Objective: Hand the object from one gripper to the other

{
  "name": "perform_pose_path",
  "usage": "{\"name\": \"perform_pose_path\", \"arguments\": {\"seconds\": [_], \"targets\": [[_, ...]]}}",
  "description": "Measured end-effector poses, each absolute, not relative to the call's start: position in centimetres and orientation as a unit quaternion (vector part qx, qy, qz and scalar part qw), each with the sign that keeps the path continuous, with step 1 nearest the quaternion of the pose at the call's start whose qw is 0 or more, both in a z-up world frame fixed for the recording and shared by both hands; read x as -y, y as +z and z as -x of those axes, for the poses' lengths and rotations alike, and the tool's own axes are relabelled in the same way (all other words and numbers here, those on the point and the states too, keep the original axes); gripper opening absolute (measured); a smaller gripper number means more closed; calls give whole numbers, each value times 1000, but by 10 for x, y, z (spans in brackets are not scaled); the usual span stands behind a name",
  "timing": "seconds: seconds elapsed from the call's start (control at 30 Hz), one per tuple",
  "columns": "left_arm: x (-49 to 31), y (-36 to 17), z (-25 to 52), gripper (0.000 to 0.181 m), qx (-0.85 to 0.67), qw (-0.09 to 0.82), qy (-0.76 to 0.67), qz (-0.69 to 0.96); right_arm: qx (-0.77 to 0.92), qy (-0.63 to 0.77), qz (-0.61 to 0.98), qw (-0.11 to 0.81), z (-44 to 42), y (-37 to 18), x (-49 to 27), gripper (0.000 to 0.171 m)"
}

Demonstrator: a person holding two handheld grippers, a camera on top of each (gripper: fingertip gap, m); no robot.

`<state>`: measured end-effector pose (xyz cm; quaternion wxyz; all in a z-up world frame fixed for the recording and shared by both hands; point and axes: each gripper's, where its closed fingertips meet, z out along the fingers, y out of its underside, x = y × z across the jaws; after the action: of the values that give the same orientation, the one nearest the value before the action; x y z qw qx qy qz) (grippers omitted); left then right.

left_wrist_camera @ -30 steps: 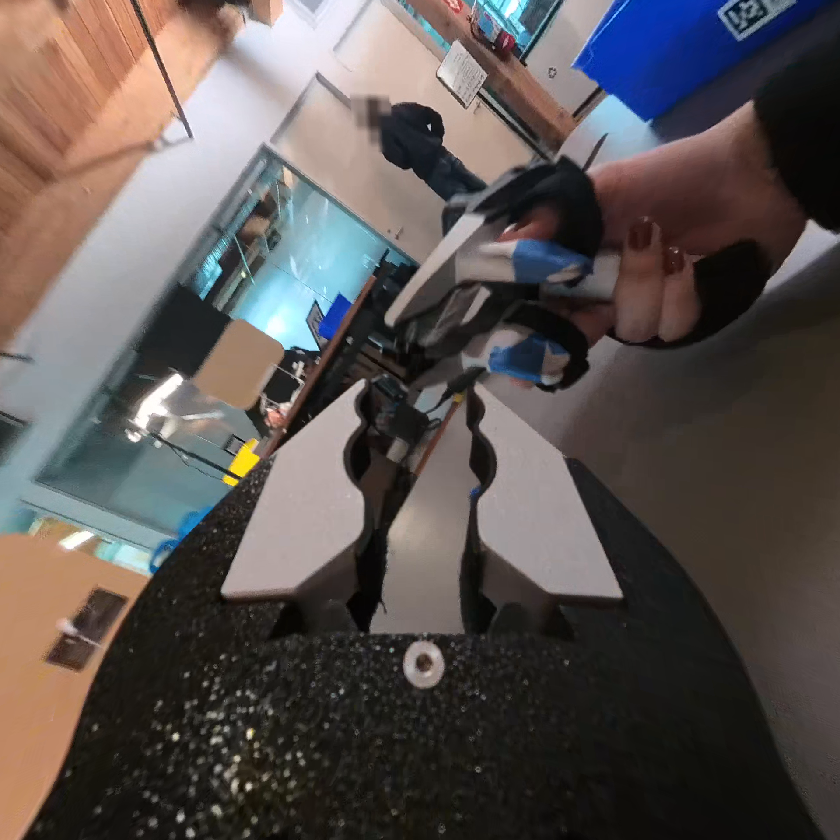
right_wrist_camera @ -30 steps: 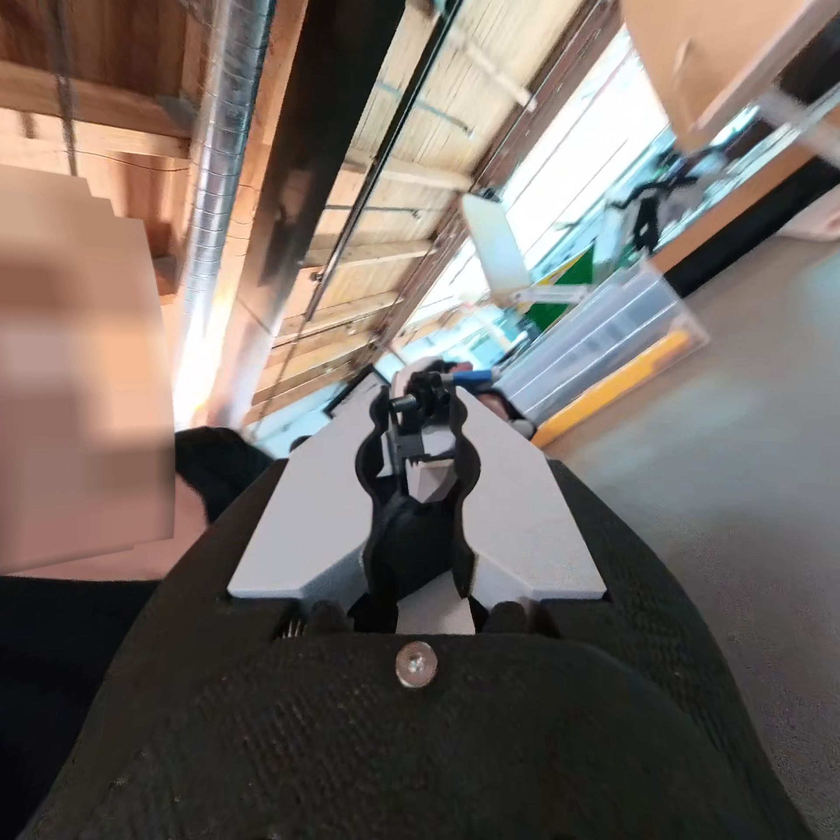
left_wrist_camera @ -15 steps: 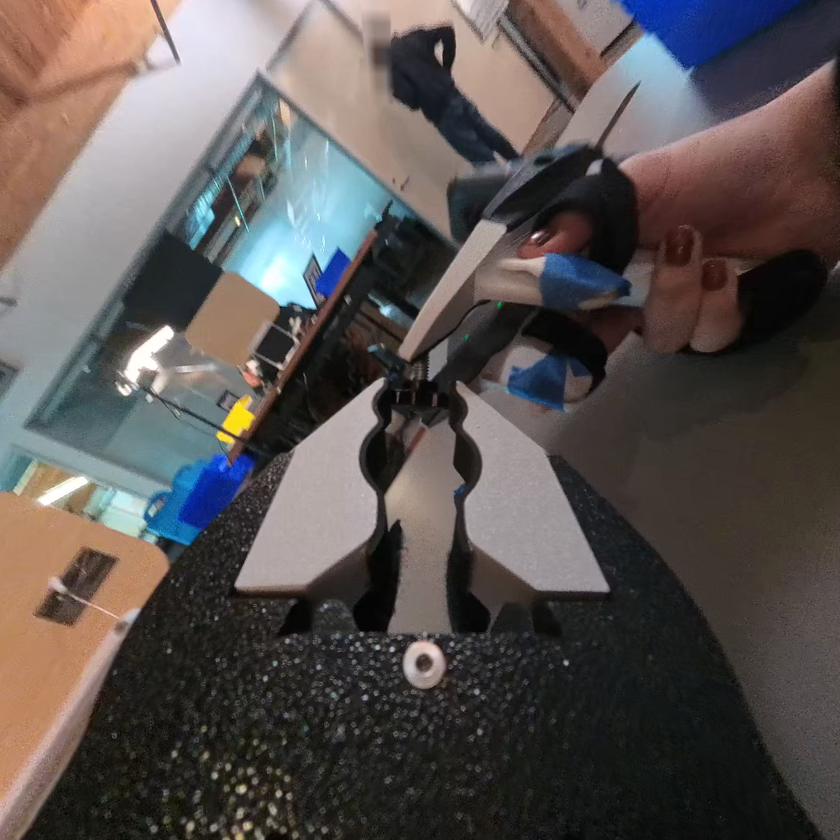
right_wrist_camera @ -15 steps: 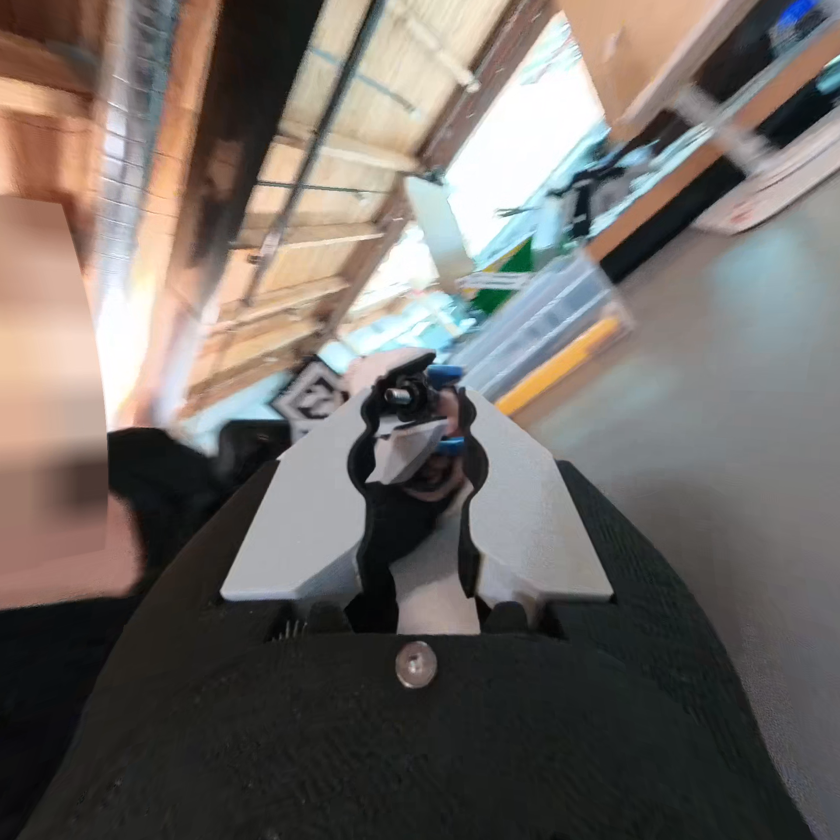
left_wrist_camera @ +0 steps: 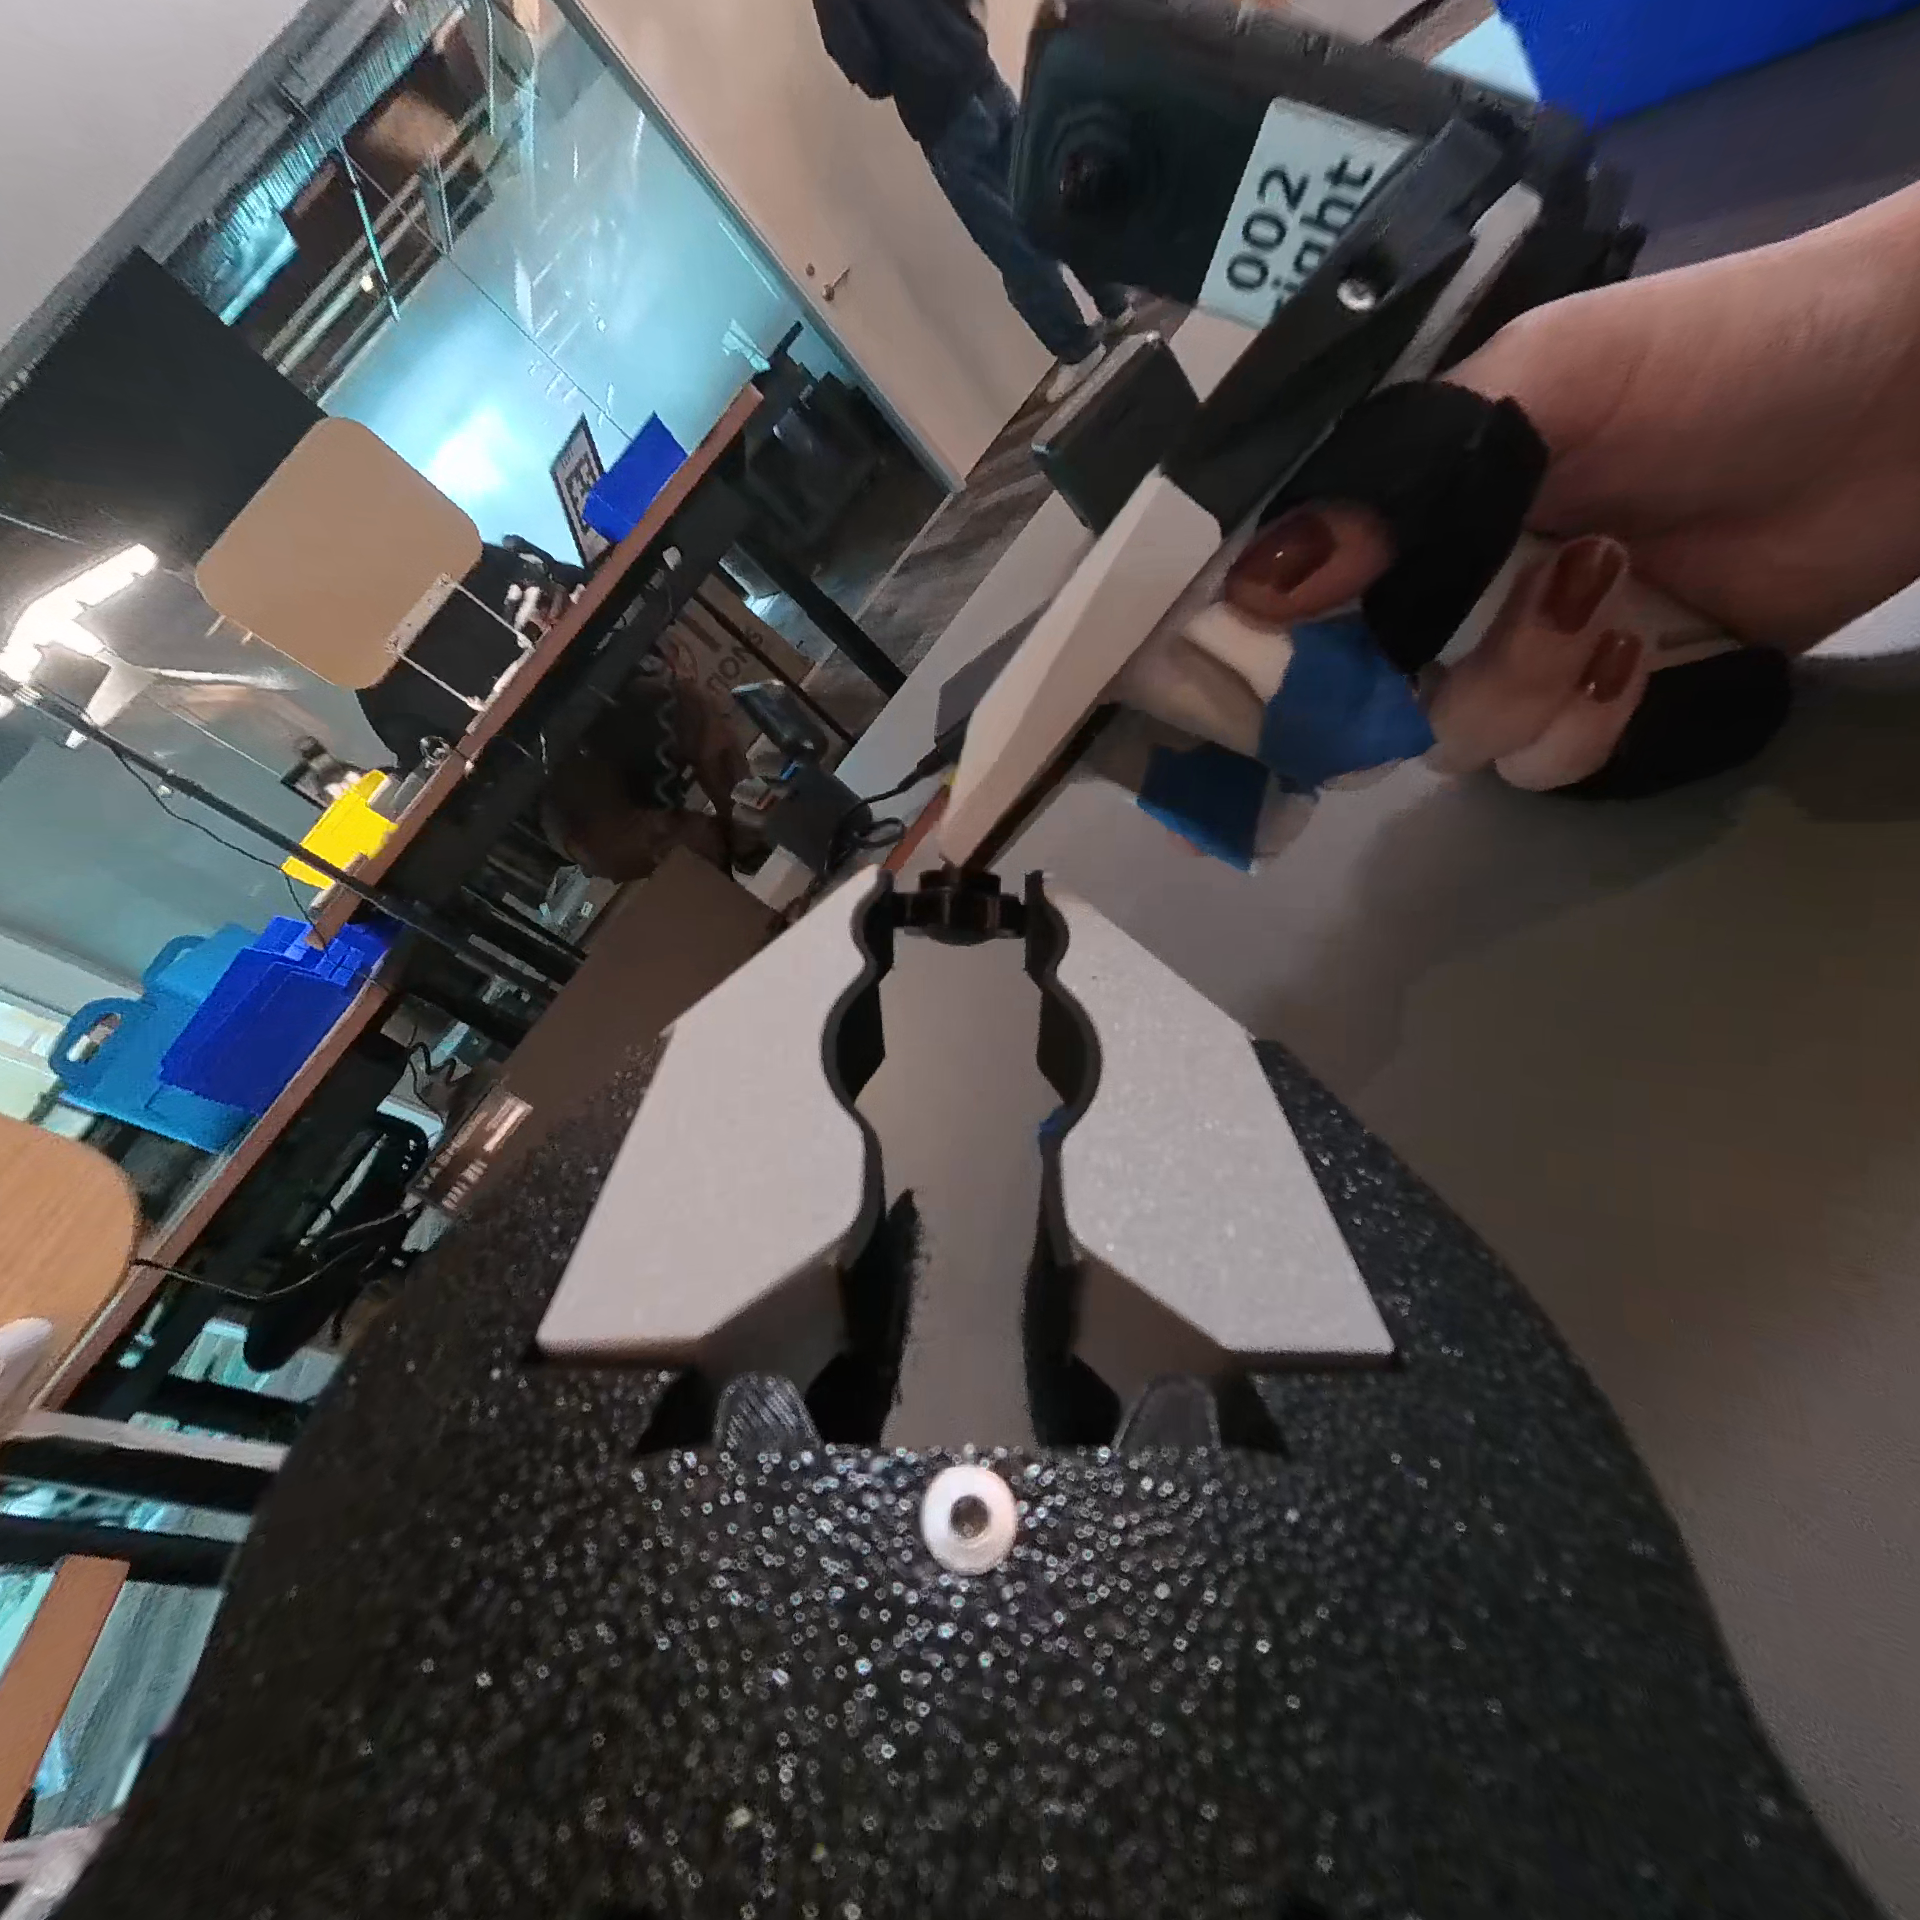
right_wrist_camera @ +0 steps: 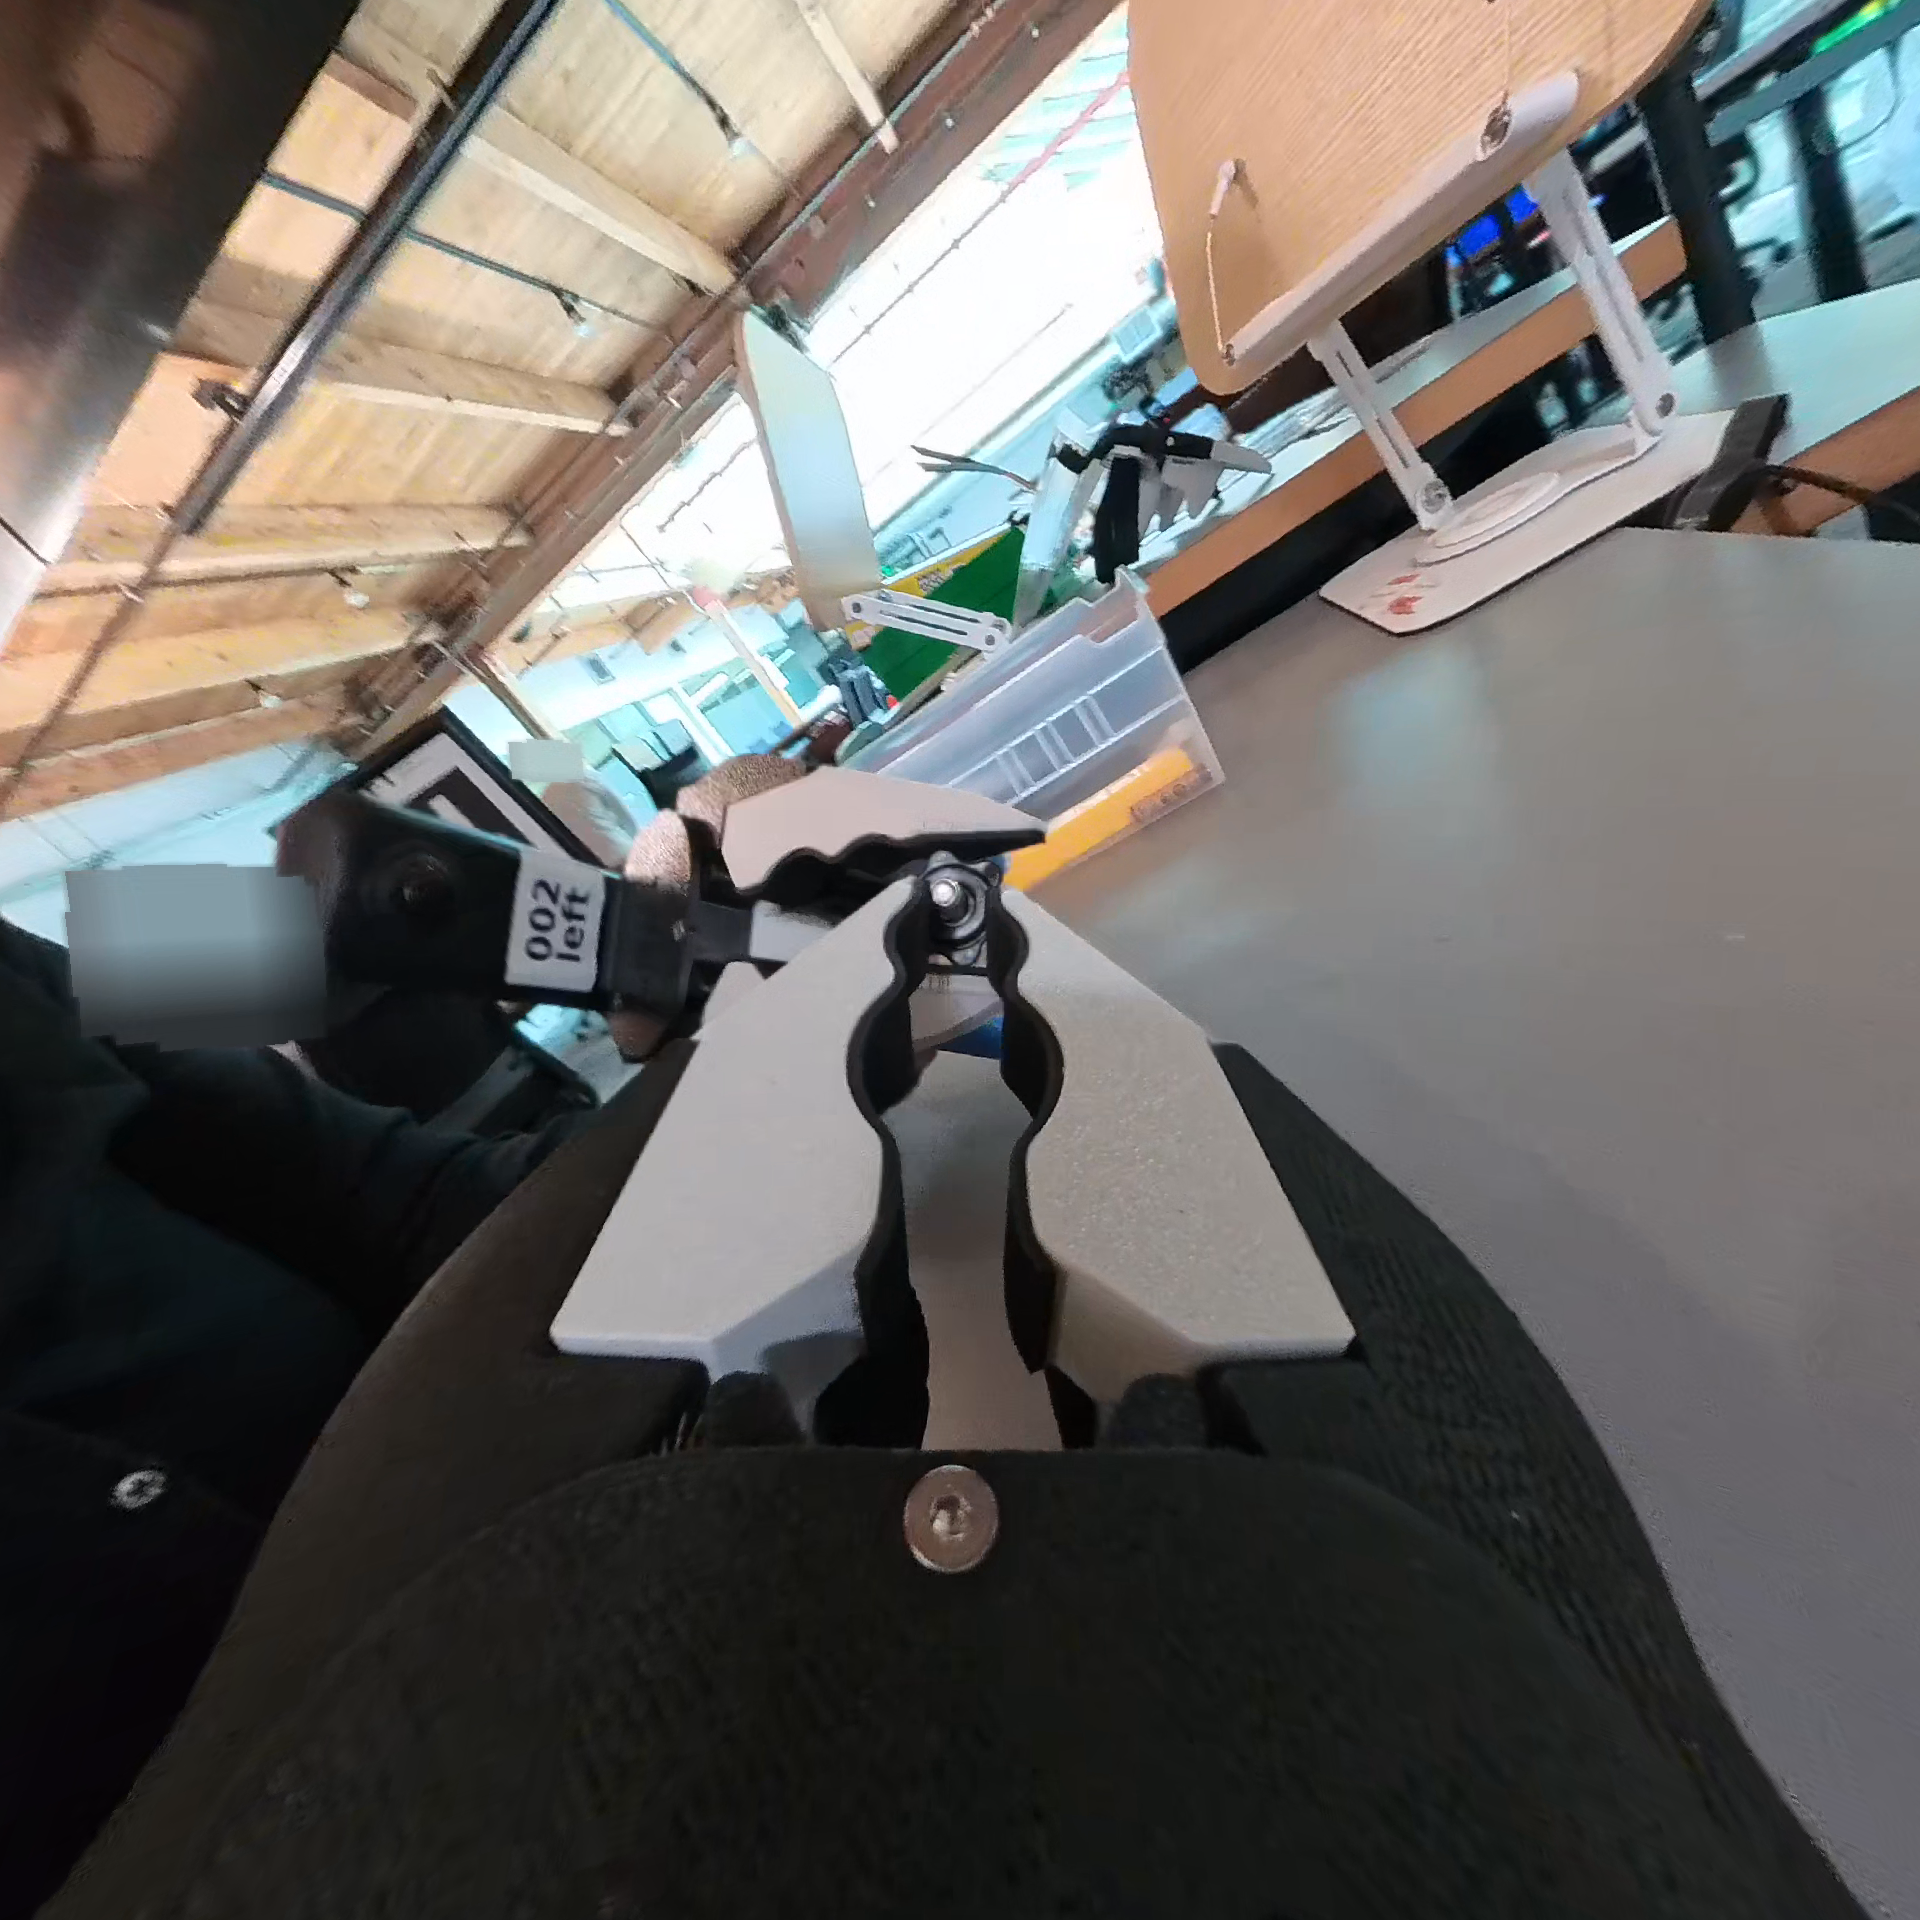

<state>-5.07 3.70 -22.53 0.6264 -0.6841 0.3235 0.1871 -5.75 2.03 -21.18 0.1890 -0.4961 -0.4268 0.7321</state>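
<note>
The object is a small black knob (left_wrist_camera: pixel 956 906) with a silver screw (right_wrist_camera: pixel 943 896) through it. My left gripper (left_wrist_camera: pixel 961 899) is shut on it at the fingertips. My right gripper (right_wrist_camera: pixel 951 920) is shut on the same knob, with the screw end showing between its tips. In the left wrist view the right gripper's grey finger (left_wrist_camera: pixel 1081 644) comes down from the upper right onto the knob, held by a hand (left_wrist_camera: pixel 1714 468). In the right wrist view the left gripper's fingers (right_wrist_camera: pixel 873 821) reach in from the left and cross my tips. Both grippers are above the grey table (right_wrist_camera: pixel 1558 935).
A clear plastic box (right_wrist_camera: pixel 1060 707) lies on the table beyond the grippers. A wooden board on a white stand (right_wrist_camera: pixel 1455 260) stands at the far right. Blue bins (left_wrist_camera: pixel 239 1029) and desks are at the left, and a person (left_wrist_camera: pixel 966 125) stands far back. Left and right tips are no more than a few centimetres apart.
The two grippers have come together. The right gripper brought the knob to the left gripper's tips, and the left jaws have narrowed onto it.
</note>
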Motion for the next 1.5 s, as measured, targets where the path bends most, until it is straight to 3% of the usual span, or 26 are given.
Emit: {"name": "perform_pose_path", "arguments": {"seconds": [0.07, 0.13, 0.33, 0.53, 0.67, 1.07, 1.17, 1.33, 1.5], "targets": [[-36, -223, 51, 26, -330, 628, 205, 674, 408, 745, 500, 169, 58, -211, -22, 8], [-36, -219, 55, 43, -334, 626, 250, 659, 382, 765, 501, 138, 58, -208, -23, 8], [-33, -216, 52, 23, -371, 609, 337, 615, 341, 801, 489, 58, 54, -205, -21, 8], [-37, -217, 59, 23, -310, 628, 236, 674, 353, 775, 501, 158, 58, -205, -34, 22], [-38, -219, 62, 23, -264, 642, 130, 708, 382, 748, 495, 223, 58, -202, -35, 17], [-36, -220, 55, 23, -261, 658, 69, 703, 404, 742, 485, 226, 59, -202, -27, 4], [-39, -222, 58, 26, -250, 664, 74, 701, 414, 701, 495, 303, 61, -204, -37, 4], [-47, -238, 87, 28, -189, 637, 93, 742, 431, 497, 526, 539, 49, -209, -78, 4], [-50, -252, 111, 28, -138, 613, 86, 773, 417, 374, 526, 639, 28, -205, -83, 4]]}}
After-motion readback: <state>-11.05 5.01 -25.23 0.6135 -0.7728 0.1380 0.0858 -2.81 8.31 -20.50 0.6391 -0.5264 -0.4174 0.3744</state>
